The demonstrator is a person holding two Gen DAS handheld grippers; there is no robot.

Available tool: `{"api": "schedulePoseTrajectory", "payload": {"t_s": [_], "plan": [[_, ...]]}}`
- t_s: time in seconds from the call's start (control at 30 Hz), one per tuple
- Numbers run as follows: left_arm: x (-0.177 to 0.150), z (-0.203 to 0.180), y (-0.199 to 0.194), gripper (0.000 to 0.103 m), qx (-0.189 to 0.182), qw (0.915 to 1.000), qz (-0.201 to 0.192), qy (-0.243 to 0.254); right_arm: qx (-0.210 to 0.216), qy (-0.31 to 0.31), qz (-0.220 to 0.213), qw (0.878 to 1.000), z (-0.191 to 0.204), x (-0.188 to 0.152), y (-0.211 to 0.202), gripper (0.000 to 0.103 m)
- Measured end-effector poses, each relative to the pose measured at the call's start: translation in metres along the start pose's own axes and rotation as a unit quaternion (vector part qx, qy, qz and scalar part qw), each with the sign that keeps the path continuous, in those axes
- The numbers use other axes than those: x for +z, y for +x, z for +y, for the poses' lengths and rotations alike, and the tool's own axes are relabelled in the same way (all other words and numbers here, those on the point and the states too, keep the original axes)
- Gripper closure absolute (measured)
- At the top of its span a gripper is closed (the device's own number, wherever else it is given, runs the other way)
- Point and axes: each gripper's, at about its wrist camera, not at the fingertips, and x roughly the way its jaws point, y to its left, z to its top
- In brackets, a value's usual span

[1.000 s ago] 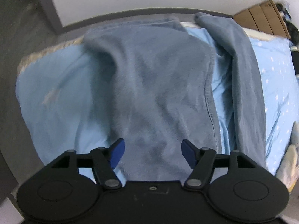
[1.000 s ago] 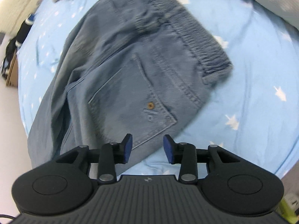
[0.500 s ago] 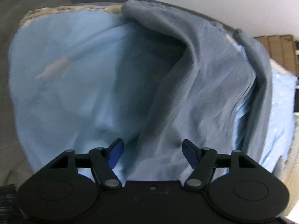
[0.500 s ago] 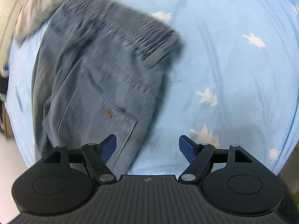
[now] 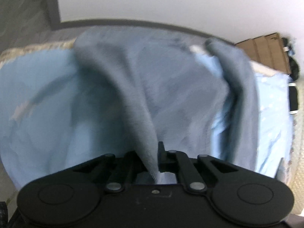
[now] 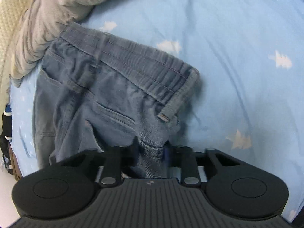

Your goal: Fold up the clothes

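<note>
A pair of blue-grey trousers lies on a light blue bed sheet. In the left wrist view the trouser legs (image 5: pixel 171 87) stretch away towards the bed's far edge, and a raised fold of the nearer leg runs into my left gripper (image 5: pixel 151 157), which is shut on it. In the right wrist view the elastic waistband (image 6: pixel 136 64) and back pocket (image 6: pixel 114 114) face up. My right gripper (image 6: pixel 151 152) is shut on a bunched bit of the trousers' seat just below the waistband corner.
A grey crumpled garment (image 6: pixel 57 9) lies at the back left beside the waistband. The star-printed sheet (image 6: pixel 237 47) spreads out to the right. Past the bed's far edge there is a white wall (image 5: pixel 171 0) and a brown cardboard box (image 5: pixel 266 51).
Both grippers were open half a second ago and have now shut on the trousers. The left one has lifted a fold of the leg; the right one has moved onto the seat near the waistband.
</note>
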Motion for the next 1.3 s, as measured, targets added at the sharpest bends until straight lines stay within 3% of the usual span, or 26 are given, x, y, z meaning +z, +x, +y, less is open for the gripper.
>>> {"api": "schedulePoseTrajectory", "payload": {"t_s": [0.2,0.43,0.57,0.77,0.93,1.3], "plan": [[0.009,-0.027,-0.027,0.102,-0.022,0.9993,-0.029,-0.001,-0.005,-0.019,-0.044,0.999,0.015,0.022,-0.047,0.093],[0.017,-0.069,-0.032,0.102,-0.033,0.9985,-0.044,0.005,-0.012,-0.038,-0.033,0.999,0.029,0.058,-0.071,0.093],[0.027,-0.111,-0.016,0.102,-0.045,0.9977,-0.050,0.012,0.007,-0.022,-0.034,0.999,0.063,0.065,-0.065,0.093],[0.046,-0.194,0.026,0.102,-0.060,0.9951,-0.053,0.058,0.034,-0.032,-0.035,0.998,0.132,0.086,-0.033,0.093],[0.056,-0.258,0.072,0.102,-0.059,0.9936,-0.046,0.085,0.027,-0.047,-0.040,0.998,0.177,0.107,-0.001,0.093],[0.072,-0.322,0.158,0.102,-0.028,0.9955,-0.043,0.080,0.021,-0.107,-0.047,0.993,0.270,0.140,0.071,0.093]]}}
